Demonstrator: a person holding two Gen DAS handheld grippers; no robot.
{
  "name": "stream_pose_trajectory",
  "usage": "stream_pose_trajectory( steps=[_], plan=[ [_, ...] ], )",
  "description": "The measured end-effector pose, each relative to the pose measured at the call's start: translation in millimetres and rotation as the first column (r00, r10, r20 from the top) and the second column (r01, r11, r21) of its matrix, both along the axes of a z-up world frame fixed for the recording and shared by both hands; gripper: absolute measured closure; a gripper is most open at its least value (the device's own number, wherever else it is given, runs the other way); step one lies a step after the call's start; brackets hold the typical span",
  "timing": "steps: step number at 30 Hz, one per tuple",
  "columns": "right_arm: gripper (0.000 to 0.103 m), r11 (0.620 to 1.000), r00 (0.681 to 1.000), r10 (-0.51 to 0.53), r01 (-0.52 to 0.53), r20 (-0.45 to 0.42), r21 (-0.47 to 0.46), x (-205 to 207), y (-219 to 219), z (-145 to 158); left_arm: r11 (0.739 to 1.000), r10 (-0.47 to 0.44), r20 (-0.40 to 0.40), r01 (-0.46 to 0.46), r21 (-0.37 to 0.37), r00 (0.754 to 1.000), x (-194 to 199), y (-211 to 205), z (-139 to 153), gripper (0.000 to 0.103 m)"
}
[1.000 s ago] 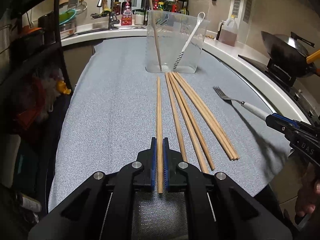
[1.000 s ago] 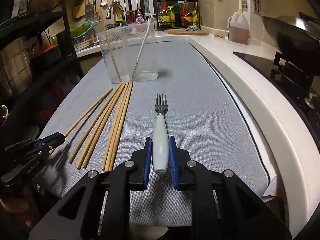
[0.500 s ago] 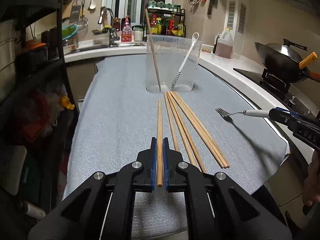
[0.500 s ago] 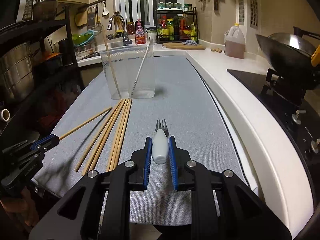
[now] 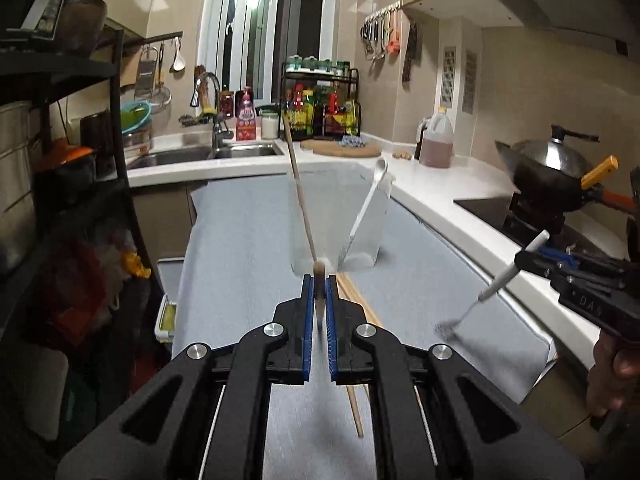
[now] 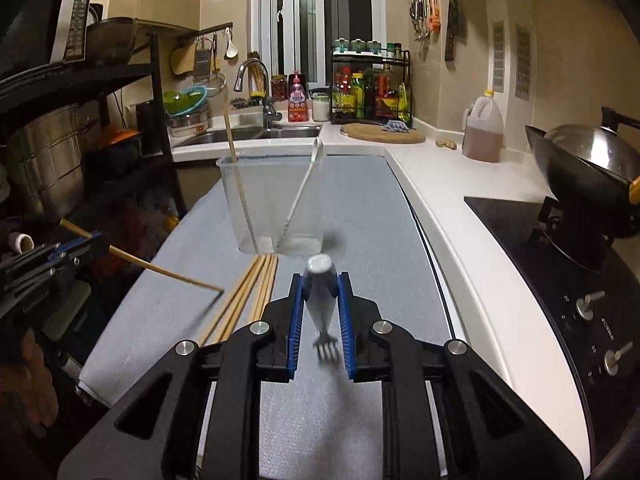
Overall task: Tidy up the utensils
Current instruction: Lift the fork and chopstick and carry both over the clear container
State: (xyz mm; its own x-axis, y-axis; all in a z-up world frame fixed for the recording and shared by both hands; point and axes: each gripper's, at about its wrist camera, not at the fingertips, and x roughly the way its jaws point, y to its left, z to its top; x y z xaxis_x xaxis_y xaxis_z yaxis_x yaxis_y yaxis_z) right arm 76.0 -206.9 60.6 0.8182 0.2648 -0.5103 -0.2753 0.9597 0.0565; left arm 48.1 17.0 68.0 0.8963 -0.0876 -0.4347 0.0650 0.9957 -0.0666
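My left gripper (image 5: pixel 319 280) is shut on a wooden chopstick (image 5: pixel 319 300), held above the grey mat with its tip hanging down; the chopstick also shows in the right wrist view (image 6: pixel 168 274). My right gripper (image 6: pixel 320 280) is shut on a white-handled fork (image 6: pixel 320 304), tines hanging down; the fork also shows in the left wrist view (image 5: pixel 496 284). A clear plastic container (image 5: pixel 336 216) stands ahead on the mat with one chopstick and a white spoon leaning inside; it also shows in the right wrist view (image 6: pixel 276 200). Several chopsticks (image 6: pixel 252 296) lie on the mat in front of it.
A white counter edge (image 6: pixel 460 240) runs along the right, with a black stove (image 6: pixel 560 280) and a wok (image 6: pixel 588 160). A dark shelf rack (image 5: pixel 60 200) stands at the left. A sink (image 6: pixel 248 134) and bottle rack are at the back.
Both grippers have lifted and tilted up. The chopstick and the fork have left the mat and now hang tip-down from the shut jaws.
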Motion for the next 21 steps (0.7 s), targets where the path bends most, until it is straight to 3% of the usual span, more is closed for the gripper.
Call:
stream_pose_trajectory(
  steps=[9, 21],
  plan=[
    [0.086, 0.997, 0.998, 0.058, -0.057, -0.011, 0.057, 25, 14, 25, 0.997, -0.023, -0.040, 0.020, -0.071, 0.999, 35, 13, 43, 0.097],
    [0.086, 0.993, 0.996, 0.091, -0.090, -0.003, 0.072, 53, 29, 59, 0.998, -0.020, -0.103, 0.013, -0.066, 0.994, 66, 23, 54, 0.097]
  ],
)
